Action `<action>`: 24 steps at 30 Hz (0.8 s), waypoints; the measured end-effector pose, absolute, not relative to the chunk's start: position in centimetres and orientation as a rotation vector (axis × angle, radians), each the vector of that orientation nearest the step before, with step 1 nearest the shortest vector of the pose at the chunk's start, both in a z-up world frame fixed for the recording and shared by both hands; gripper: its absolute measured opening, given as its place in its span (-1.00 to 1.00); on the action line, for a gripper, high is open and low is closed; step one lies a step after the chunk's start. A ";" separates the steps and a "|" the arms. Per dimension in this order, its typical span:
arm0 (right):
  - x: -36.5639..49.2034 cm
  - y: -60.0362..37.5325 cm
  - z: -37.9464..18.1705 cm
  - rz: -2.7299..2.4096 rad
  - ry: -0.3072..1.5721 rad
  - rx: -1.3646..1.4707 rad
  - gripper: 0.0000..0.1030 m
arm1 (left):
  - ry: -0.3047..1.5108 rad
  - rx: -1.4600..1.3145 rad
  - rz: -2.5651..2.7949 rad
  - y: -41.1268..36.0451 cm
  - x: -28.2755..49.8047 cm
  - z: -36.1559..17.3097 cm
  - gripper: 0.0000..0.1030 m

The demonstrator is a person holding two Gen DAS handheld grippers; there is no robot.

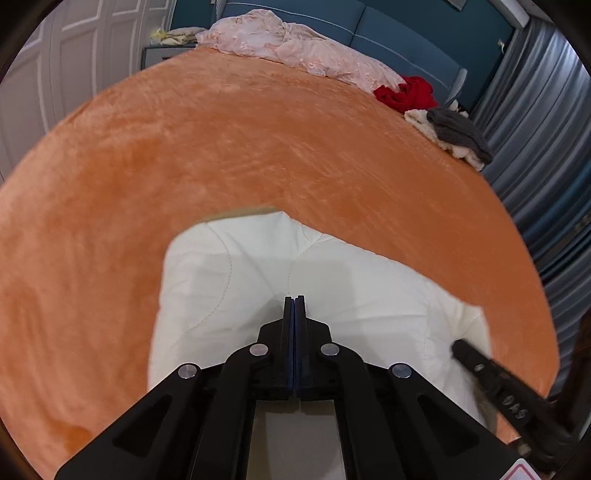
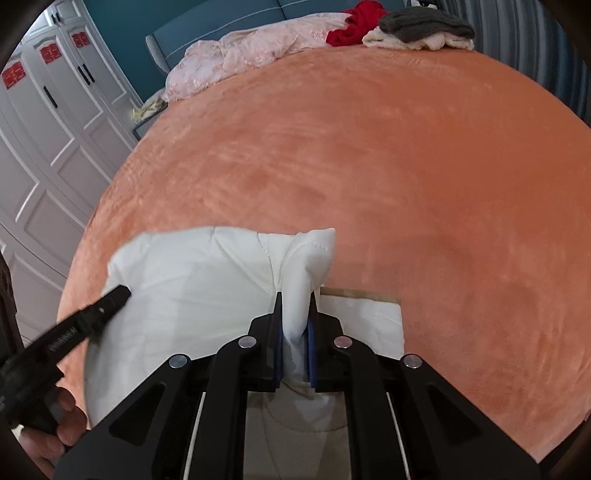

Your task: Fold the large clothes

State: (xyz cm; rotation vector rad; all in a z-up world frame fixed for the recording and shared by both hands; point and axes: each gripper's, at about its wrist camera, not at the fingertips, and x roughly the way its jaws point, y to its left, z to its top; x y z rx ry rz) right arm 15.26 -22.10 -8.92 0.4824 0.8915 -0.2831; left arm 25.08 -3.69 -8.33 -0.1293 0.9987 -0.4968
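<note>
— White quilted jacket (image 1: 258, 280) lies low and centre in both my views, on the orange bedspread (image 1: 221, 140).
— And your claws?
— My left gripper (image 1: 294, 301) is fully closed above the fabric, nothing visibly pinched. My right gripper (image 2: 295, 299) is clamped on a raised fold of the jacket.
— Anything else?
— Pink bedding (image 2: 240, 51) and a red garment (image 2: 354, 22) at the frame top.

Lighting even, soft, indoor; faint shadows under my tongs on the white quilted garment (image 1: 258, 280). Fisheye bending, dark corners; near edges motion-blurred.
</note>
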 end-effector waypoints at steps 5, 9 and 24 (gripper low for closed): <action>15.5 -21.2 -10.1 -0.283 0.890 0.422 -0.76 | 0.986 -0.213 -0.517 -2.6 25.1 -10.4 -1.00; 15.8 -21.6 -11.4 -0.281 0.886 0.423 -0.72 | 0.980 -0.222 -0.510 -2.9 25.2 -11.0 -1.00; 15.9 -21.9 -13.6 -0.270 0.846 0.477 -0.64 | 0.967 -0.109 -0.440 -5.1 25.6 -13.1 -1.00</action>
